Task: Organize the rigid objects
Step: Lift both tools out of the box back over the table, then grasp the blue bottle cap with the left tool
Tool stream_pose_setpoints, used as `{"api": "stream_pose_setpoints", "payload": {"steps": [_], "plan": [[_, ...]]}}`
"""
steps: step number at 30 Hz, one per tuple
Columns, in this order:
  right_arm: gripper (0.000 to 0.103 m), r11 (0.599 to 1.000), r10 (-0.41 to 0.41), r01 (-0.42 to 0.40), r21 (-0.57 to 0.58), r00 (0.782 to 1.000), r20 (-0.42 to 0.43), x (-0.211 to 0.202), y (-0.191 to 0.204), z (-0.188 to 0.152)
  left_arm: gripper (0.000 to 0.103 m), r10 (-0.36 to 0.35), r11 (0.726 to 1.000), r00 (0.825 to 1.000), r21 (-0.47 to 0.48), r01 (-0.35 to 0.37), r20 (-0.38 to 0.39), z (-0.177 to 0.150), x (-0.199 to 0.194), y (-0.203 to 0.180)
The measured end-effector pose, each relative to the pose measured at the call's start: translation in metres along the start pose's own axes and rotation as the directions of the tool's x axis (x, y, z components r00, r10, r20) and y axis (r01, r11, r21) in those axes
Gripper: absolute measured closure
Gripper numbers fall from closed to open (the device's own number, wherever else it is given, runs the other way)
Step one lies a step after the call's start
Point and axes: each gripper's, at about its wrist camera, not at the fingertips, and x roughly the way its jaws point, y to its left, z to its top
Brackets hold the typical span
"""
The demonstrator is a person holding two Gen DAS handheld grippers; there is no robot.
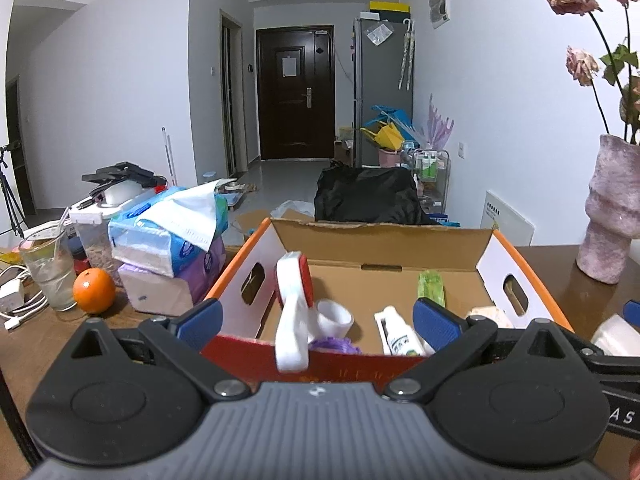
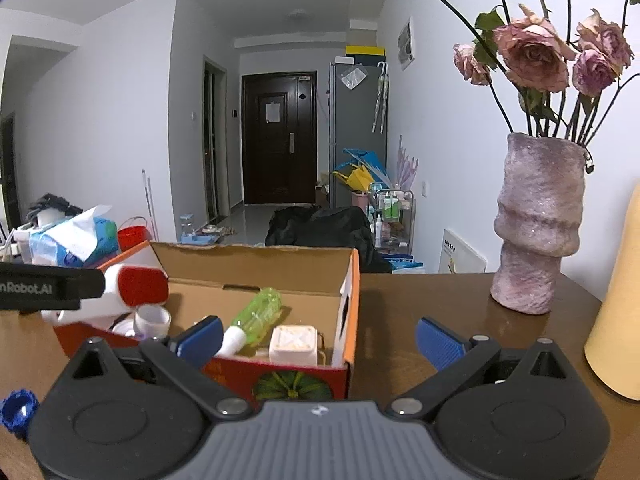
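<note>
An open cardboard box [image 1: 384, 244] with orange rims stands on the brown table; it also shows in the right wrist view [image 2: 256, 266]. Inside lie a white and red tape dispenser [image 1: 294, 300], a white roll [image 1: 334, 318], a white spray bottle [image 1: 400, 332], a green bottle [image 2: 258, 314] and a white cube [image 2: 294, 345]. My left gripper [image 1: 318, 320] is open at the box's near edge, with the dispenser between its fingers, untouched. My right gripper [image 2: 320, 338] is open and empty at the box's right front corner.
Left of the box are tissue packs [image 1: 172, 236], an orange [image 1: 94, 291], a glass [image 1: 46, 272] and cables. A pink vase with dried roses [image 2: 538, 224] stands at the right rear. A yellow object [image 2: 618, 312] is at far right. A blue cap [image 2: 18, 408] lies at front left.
</note>
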Motion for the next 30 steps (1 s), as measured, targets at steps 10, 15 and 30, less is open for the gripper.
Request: {"api": "stream_pose_setpoints", "payload": {"steps": [10,15,30], "plan": [[0.0,0.999,-0.004,0.002,-0.032,0.999,-0.037,-0.027,-0.003,-0.017,0.0,0.003,1.0,1.0,-0.002,-0.003,-0.027,-0.017,-0.018,0.012],[0.0,0.999,-0.003,0.001,-0.032,0.999,-0.051,-0.04,-0.005,-0.025,0.0,0.01,1.0,0.999,-0.001,-0.01,-0.046,-0.027,-0.027,0.019],[0.0,0.999,-0.036,0.032,-0.033,0.994,-0.101,-0.071,-0.011,-0.049,0.0,0.037,0.999,0.992,-0.005,-0.038,-0.123,-0.058,-0.054,0.039]]}}
